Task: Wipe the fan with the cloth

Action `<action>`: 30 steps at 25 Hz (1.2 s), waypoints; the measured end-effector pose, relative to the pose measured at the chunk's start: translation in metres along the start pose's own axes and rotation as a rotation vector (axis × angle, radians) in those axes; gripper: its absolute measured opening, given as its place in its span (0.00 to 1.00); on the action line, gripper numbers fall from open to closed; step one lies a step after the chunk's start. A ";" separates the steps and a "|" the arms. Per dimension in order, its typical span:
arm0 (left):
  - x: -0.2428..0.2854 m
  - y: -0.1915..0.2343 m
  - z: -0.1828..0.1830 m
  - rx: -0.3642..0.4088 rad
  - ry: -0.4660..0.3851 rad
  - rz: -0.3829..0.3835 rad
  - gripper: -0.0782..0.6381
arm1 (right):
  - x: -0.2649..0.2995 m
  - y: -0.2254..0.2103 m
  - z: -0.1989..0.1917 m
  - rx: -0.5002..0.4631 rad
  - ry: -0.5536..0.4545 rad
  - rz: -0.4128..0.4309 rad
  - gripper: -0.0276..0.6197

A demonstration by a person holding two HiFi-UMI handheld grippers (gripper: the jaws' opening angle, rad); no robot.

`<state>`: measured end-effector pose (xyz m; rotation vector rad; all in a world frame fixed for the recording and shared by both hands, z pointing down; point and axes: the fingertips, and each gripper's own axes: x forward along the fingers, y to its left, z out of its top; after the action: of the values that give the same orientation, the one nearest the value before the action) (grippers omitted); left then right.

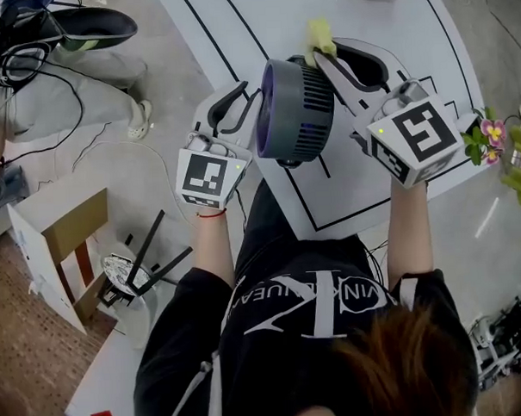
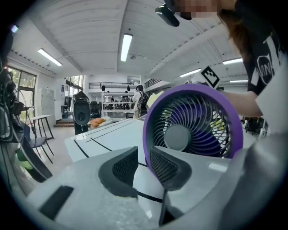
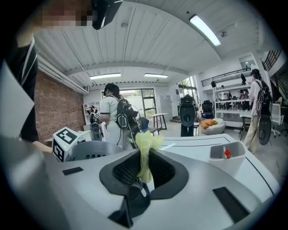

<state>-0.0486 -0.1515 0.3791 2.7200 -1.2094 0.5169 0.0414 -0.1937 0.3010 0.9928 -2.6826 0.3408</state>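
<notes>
At the fan's [image 1: 295, 111] nine o'clock we hold the left gripper [image 2: 143, 157] narrowly parted; at one o'clock our right gripper [image 3: 145, 158] pinches the cloth [image 3: 146, 143].

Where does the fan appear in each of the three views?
Head view: upper centre, the fan seen from above, on its edge.
Left gripper view: right of centre, purple ring and grille facing the camera.
Right gripper view: lower left, only its grey back shows.
Shared landmark: the white table with black lines.
</notes>
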 end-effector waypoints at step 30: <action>-0.020 0.024 0.011 -0.038 0.004 0.162 0.22 | -0.029 0.084 0.016 -0.866 0.210 0.000 0.13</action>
<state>-0.0756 -0.1562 0.3606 2.6027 -1.4319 0.5111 0.0046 -0.1188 0.2662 0.6250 -2.2470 -0.6359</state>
